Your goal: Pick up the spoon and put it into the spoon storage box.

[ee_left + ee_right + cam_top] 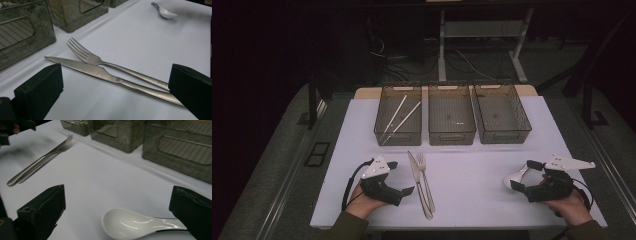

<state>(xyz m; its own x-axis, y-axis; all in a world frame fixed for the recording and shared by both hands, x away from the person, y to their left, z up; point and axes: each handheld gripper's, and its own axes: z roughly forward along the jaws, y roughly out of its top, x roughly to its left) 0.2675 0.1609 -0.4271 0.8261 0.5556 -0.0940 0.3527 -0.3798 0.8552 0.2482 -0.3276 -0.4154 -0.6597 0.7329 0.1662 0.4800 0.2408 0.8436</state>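
Here, both grippers rest low at the near edge of the white table point(472, 200), jaws spread wide and holding nothing.

The left gripper point(398, 177) faces the knife point(105, 75) and fork point(100, 61) lying side by side; the right gripper point(523, 175) brackets the white spoon point(135, 225). Beyond stand three grey bins point(451, 120), the leftmost holding chopsticks point(399, 117).

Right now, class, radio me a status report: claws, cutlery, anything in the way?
Left claw open beside knife and fork. Right claw open around white spoon, not gripping. Nothing in the way.
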